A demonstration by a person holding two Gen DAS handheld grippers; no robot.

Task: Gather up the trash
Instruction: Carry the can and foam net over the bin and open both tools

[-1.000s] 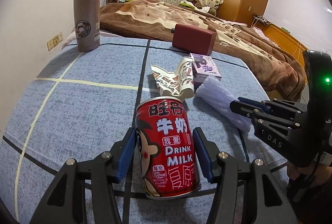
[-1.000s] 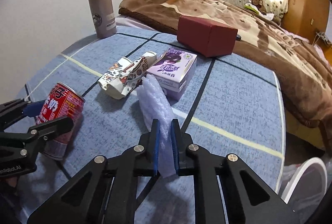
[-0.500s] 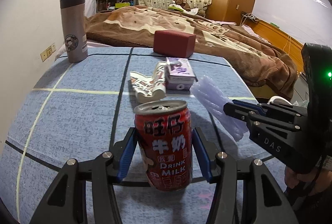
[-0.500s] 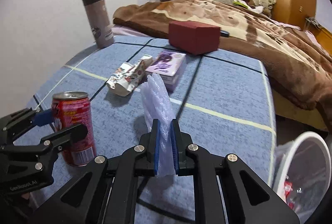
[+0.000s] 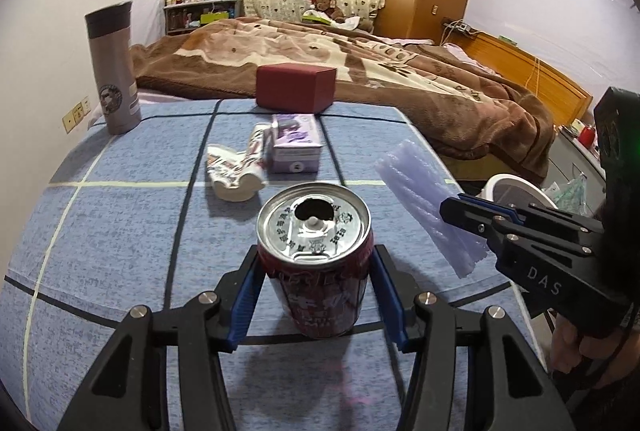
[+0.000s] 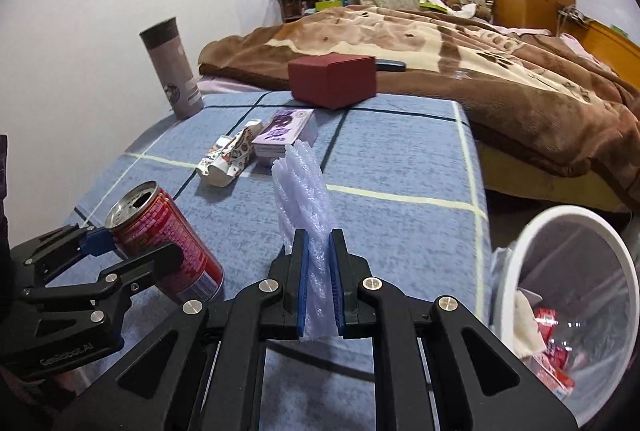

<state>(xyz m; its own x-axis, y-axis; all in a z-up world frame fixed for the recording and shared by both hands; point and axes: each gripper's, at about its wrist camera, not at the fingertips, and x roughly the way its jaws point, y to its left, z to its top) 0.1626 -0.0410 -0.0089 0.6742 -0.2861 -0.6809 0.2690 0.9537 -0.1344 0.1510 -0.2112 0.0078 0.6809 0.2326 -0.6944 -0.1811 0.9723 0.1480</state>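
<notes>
Blue-clothed table (image 6: 400, 159) lay bare toward its 3 o'clock edge, where the white bin (image 6: 568, 295) stood. Left claw (image 5: 316, 295) pinched the red milk can (image 5: 316, 263); right claw (image 6: 319, 287) pinched bubble wrap (image 6: 304, 191) at 12 o'clock.

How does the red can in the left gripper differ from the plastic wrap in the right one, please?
The red can is rigid, opaque metal with an opened top; the bubble wrap is soft, translucent plastic. The left gripper spans the can's width, while the right gripper pinches the wrap nearly flat. Both are held above the table.
</notes>
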